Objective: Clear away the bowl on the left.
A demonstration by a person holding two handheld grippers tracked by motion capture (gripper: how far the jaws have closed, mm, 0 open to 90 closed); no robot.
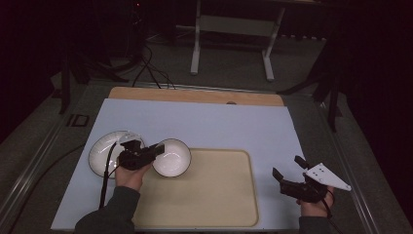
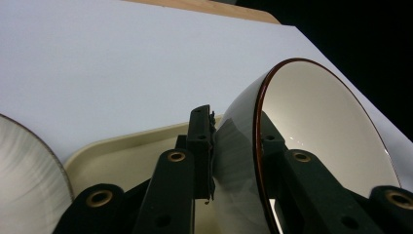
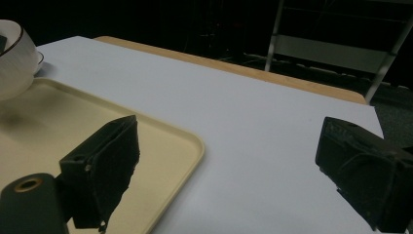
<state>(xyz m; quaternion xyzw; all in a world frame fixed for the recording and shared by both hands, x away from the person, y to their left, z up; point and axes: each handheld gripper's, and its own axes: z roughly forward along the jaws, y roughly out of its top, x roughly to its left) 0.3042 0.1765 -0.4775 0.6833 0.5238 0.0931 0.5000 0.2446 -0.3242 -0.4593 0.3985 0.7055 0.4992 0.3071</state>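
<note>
The left gripper (image 1: 155, 150) pinches the rim of a white bowl (image 1: 173, 158), held tilted over the tray's (image 1: 214, 204) ten o'clock corner. A second bowl (image 1: 104, 151) waits at the surface's nine o'clock, seemingly still to be moved. The right gripper (image 1: 288, 171) hovers spread and empty at four o'clock.

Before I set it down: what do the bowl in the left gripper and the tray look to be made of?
The white bowl with a dark brown rim looks like glazed ceramic: glossy, with sharp highlights inside; hard plastic cannot be ruled out. The left gripper is clamped on its wall. The beige rectangular tray looks like moulded plastic, matte: rounded corners, raised lip, no glare.
</note>
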